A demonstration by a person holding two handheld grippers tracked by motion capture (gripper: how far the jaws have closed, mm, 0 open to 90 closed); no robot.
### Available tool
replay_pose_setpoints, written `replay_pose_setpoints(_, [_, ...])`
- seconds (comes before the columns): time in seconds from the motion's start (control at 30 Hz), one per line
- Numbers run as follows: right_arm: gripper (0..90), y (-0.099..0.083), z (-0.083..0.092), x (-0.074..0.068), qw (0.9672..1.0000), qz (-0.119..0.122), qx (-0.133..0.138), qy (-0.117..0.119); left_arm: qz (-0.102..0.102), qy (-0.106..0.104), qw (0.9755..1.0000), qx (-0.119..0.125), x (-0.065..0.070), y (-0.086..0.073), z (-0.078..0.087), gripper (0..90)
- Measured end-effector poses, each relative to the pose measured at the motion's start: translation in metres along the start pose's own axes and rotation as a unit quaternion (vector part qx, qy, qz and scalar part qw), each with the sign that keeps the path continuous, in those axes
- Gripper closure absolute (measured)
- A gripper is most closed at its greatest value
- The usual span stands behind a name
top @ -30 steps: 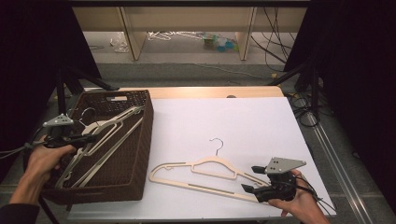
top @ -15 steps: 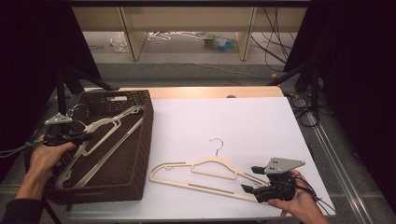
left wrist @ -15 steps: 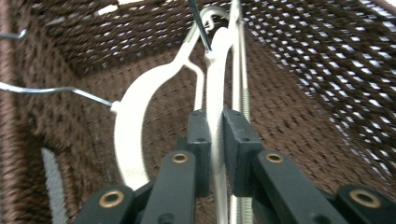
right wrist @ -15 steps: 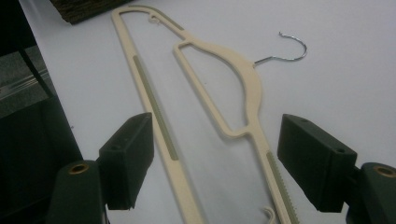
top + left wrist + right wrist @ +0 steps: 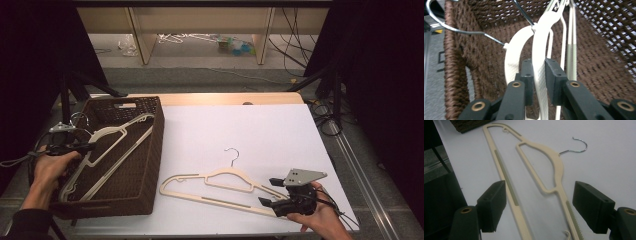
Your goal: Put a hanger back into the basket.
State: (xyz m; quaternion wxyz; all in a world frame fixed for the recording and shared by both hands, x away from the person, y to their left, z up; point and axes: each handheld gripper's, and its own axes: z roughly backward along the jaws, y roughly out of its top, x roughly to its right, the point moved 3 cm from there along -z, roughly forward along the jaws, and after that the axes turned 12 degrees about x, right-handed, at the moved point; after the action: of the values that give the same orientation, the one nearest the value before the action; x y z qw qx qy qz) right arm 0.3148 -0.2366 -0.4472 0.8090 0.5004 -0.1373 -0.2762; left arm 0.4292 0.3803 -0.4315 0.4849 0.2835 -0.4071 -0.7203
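Dark brown woven basket around my left gripper: black jaws, brass-coloured rivets. Between them a cream hanger with dotted texture, silver hook. Before my right gripper's black jaws: cream hanger, olive ribbed strips, on white table.

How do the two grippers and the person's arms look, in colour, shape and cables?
Both grippers are black. The left gripper has flat rectangular fingers on bars with brass-coloured rivets. The right gripper has blocky black fingers and a grey three-cornered plate with small holes on top. A dark cable trails from the left gripper. A dark sleeve covers the left forearm.
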Motion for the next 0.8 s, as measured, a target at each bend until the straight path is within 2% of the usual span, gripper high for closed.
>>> replay_pose_setpoints(0.03, [28.1, 0.000, 0.000, 0.000, 1.0000, 0.000, 0.000, 0.000, -0.012, -0.010, 0.9999, 0.000, -0.002, 0.001, -0.001, 75.0])
replay_pose_setpoints(0.07, [28.1, 0.000, 0.000, 0.000, 1.0000, -0.001, -0.001, -0.001, -0.012, -0.010, 0.9999, -0.007, -0.004, 0.000, -0.001, 73.6])
replay_pose_setpoints(0.13, [28.1, 0.000, 0.000, 0.000, 1.0000, -0.002, -0.001, 0.000, 0.004, 0.007, 0.9999, -0.006, -0.002, -0.005, -0.002, 73.0])
replay_pose_setpoints(0.17, [28.1, -0.001, 0.000, 0.000, 1.0000, -0.001, -0.002, 0.001, 0.004, 0.007, 0.9999, -0.006, -0.002, -0.005, -0.002, 71.7])
replay_pose_setpoints(0.2, [28.1, 0.000, 0.000, 0.000, 1.0000, 0.000, 0.000, 0.000, -0.004, 0.007, 0.9999, -0.012, -0.004, -0.006, -0.001, 69.7])
replay_pose_setpoints(0.23, [28.1, 0.000, 0.000, 0.000, 1.0000, -0.002, 0.000, -0.001, 0.011, 0.011, 0.9997, -0.021, -0.004, -0.007, 0.001, 66.7])
replay_pose_setpoints(0.27, [28.1, 0.000, 0.000, 0.000, 1.0000, -0.002, 0.000, -0.001, 0.011, 0.011, 0.9997, -0.021, -0.004, -0.007, 0.001, 67.2])
replay_pose_setpoints(0.3, [28.1, -0.001, 0.000, 0.000, 1.0000, -0.002, 0.000, -0.001, -0.001, 0.001, 0.9999, -0.012, -0.008, -0.005, 0.002, 66.5])
replay_pose_setpoints(0.4, [28.1, -0.001, 0.000, 0.000, 1.0000, -0.004, 0.000, -0.001, 0.002, 0.005, 1.0000, -0.005, -0.009, -0.002, 0.006, 62.4])
replay_pose_setpoints(0.43, [28.1, -0.001, 0.000, 0.000, 1.0000, -0.004, 0.000, -0.001, 0.026, 0.014, 0.9995, 0.005, -0.005, -0.001, 0.008, 62.4])
replay_pose_setpoints(0.47, [28.1, -0.001, 0.000, 0.001, 1.0000, -0.004, 0.000, -0.002, 0.041, 0.014, 0.9988, 0.020, 0.000, 0.003, 0.014, 60.4])
replay_pose_setpoints(0.57, [28.1, -0.001, 0.000, 0.000, 1.0000, -0.005, -0.002, 0.000, 0.050, 0.017, 0.9982, 0.028, 0.006, 0.008, 0.019, 56.2])
replay_pose_setpoints(0.6, [28.1, -0.001, -0.001, 0.001, 1.0000, -0.003, -0.001, 0.000, 0.050, 0.012, 0.9979, 0.041, 0.011, 0.011, 0.021, 54.3])
replay_pose_setpoints(0.63, [28.1, -0.001, -0.001, 0.001, 1.0000, -0.006, -0.001, -0.002, 0.062, 0.010, 0.9969, 0.047, 0.018, 0.013, 0.024, 53.2])
replay_pose_setpoints(0.67, [28.1, -0.002, 0.000, 0.001, 1.0000, -0.006, -0.002, -0.001, 0.053, 0.002, 0.9972, 0.053, 0.023, 0.016, 0.027, 51.6])
replay_pose_setpoints(0.8, [27.9, -0.002, -0.001, 0.002, 1.0000, -0.008, 0.002, -0.005, 0.067, -0.018, 0.9943, 0.082, 0.049, 0.027, 0.039, 44.0])
